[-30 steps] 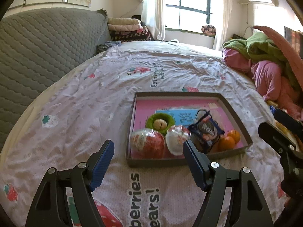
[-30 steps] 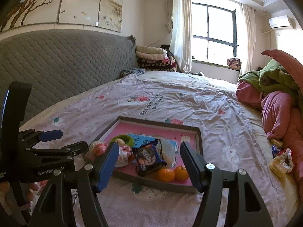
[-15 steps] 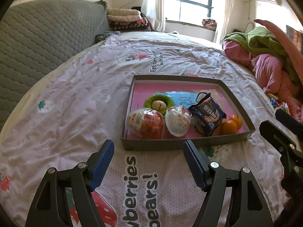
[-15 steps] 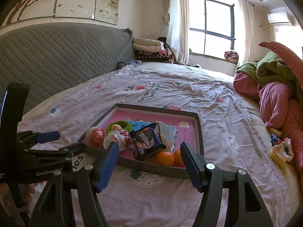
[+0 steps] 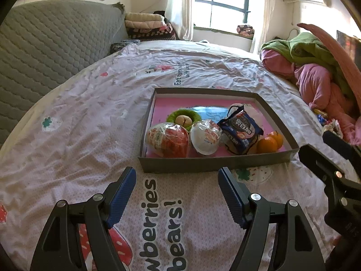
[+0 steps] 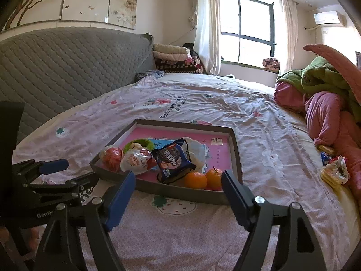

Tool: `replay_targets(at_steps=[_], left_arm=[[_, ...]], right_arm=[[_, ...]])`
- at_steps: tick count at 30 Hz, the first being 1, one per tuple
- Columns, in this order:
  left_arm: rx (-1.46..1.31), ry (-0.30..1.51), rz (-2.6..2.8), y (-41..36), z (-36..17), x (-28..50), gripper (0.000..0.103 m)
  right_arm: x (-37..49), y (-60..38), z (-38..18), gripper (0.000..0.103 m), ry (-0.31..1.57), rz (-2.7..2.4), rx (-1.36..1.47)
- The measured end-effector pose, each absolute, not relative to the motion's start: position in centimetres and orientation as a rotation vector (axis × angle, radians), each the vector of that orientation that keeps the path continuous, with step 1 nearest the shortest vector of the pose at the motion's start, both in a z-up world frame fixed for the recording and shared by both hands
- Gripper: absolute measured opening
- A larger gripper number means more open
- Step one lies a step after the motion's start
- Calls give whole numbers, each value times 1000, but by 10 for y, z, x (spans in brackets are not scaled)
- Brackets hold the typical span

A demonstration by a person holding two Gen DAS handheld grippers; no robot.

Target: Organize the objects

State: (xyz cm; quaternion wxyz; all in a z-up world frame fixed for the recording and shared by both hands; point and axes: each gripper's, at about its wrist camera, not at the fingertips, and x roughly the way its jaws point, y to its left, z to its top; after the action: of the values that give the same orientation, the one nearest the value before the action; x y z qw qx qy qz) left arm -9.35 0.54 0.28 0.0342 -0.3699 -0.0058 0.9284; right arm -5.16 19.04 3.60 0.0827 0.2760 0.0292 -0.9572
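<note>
1. The left tongs hang spread wide and empty over the bed.
2. At their 12 o'clock, the shallow tray holds two wrapped bowls, a blue snack packet and two oranges.
3. The right tongs, their jaws having just been opening, grip nothing.

Blue card on the tray floor: largely covered by the biscuit packet and the green ring; its print is illegible. White pouch: mostly behind the packet in the right wrist view. Far orange: half hidden by the near one. Bed-sheet lettering: cut off at the lower edge. Small wrappers beside the pink bedding: too small to identify.
</note>
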Motion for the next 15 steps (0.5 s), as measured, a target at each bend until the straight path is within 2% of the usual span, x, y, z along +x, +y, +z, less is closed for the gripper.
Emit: replay_targets(at_steps=[15], left_arm=[[-1094,20,2854,14,-1,-79,76]], right_arm=[[-48,194,21,79,38,-2864,889]])
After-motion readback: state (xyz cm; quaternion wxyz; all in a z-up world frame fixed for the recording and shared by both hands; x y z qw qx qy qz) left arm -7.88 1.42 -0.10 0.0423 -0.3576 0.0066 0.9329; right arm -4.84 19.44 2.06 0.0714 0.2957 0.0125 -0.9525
